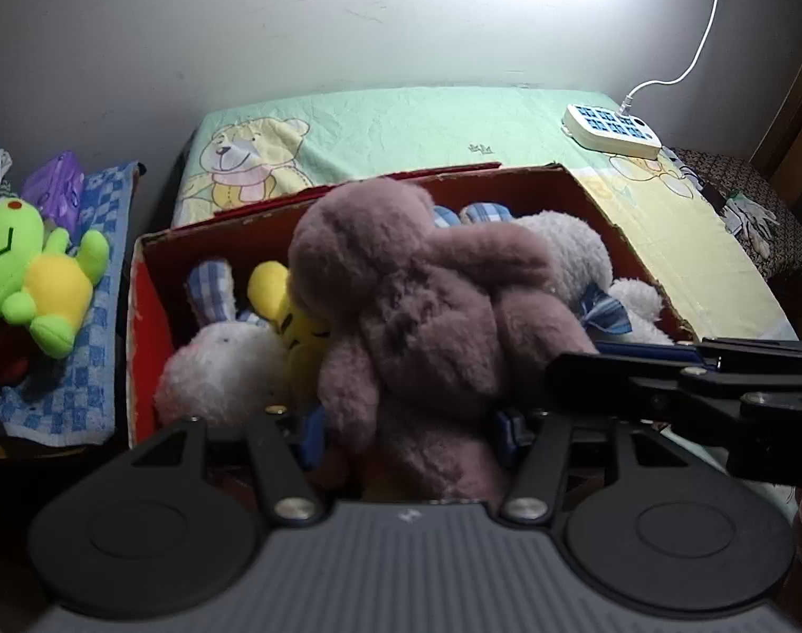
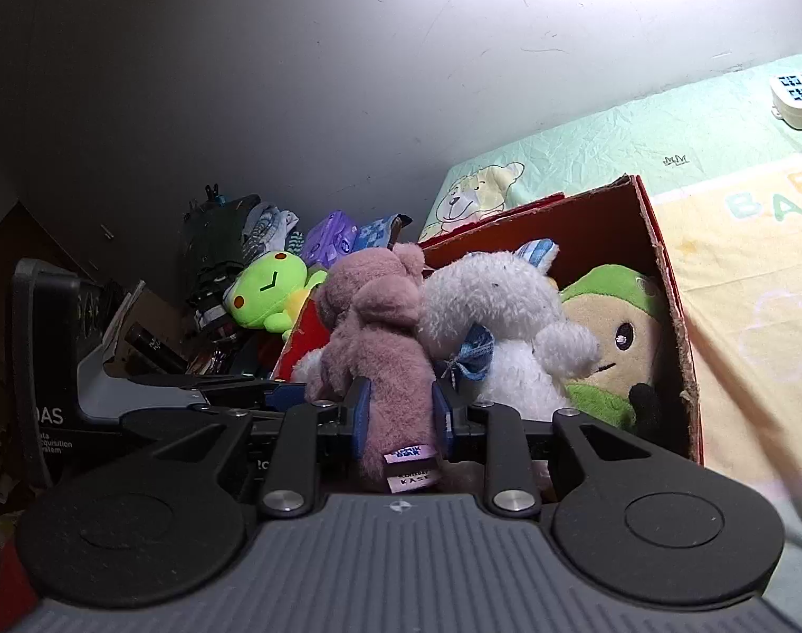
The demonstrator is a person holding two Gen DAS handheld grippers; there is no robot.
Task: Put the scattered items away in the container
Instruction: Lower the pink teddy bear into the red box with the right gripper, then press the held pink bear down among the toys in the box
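The right claw (image 2: 398, 416) is clamped on the pink bear (image 2: 374, 337) over the box (image 2: 670, 285); the left claw (image 1: 409, 424), part-open, loosely straddles it. Next, release it inside.

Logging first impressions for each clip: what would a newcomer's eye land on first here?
The mauve plush bear fills the middle of both views, over the red cardboard box already crowded with soft toys; the right gripper pinches its lower body, and the left gripper has it between its jaws. Next comes the lime green frog plush, lying outside the box on a blue checked cloth.
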